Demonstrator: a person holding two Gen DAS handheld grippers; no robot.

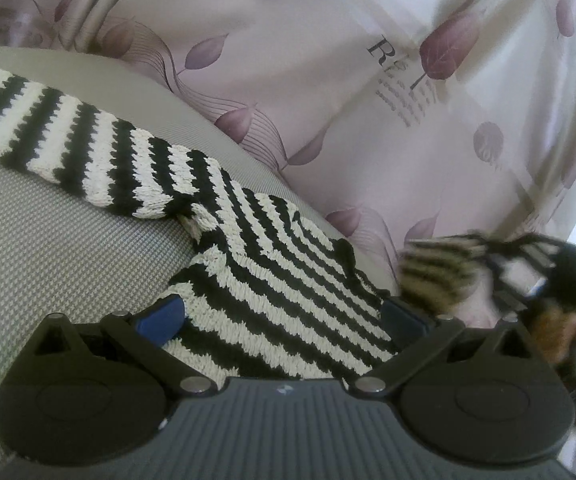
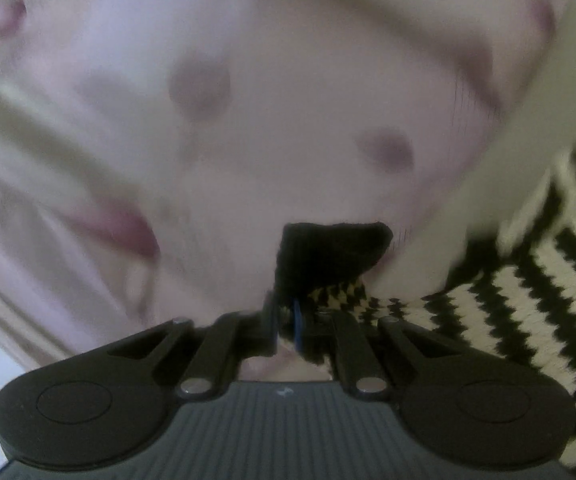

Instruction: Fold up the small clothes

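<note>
We are observing the left claw (image 1: pixel 282 316) standing wide, its blue pads (image 1: pixel 164 314) spread apart with the sweater (image 1: pixel 272 280) lying between them and nothing pinched. The sweater, a black-and-cream striped knit, is lying on a grey woven cushion (image 1: pixel 48 248); one sleeve (image 1: pixel 68 140) is stretching away to the far left across that cushion, while the body is running under the left claw and off toward the right. Behind the cushion we are seeing a pale sheet (image 1: pixel 327 80) printed with purple leaves and lettering. At the right edge of the left view, a raised portion of the sweater is showing blurred, beside the right claw (image 1: pixel 567 264), which is dark and indistinct there. In the right view, the right claw (image 2: pixel 291 320) is standing narrow, closed on a black hem (image 2: pixel 327 252) of the sweater (image 2: pixel 527 300); the knit is bunching up above the fingertips, and a blue pad (image 2: pixel 296 326) is showing as a thin strip against the fabric. The rest of the striped knit is trailing off to the right of this claw. The sheet (image 2: pixel 248 100) behind is heavily blurred in this view, and we cannot tell whether the gripped hem is clear of the cushion.
</note>
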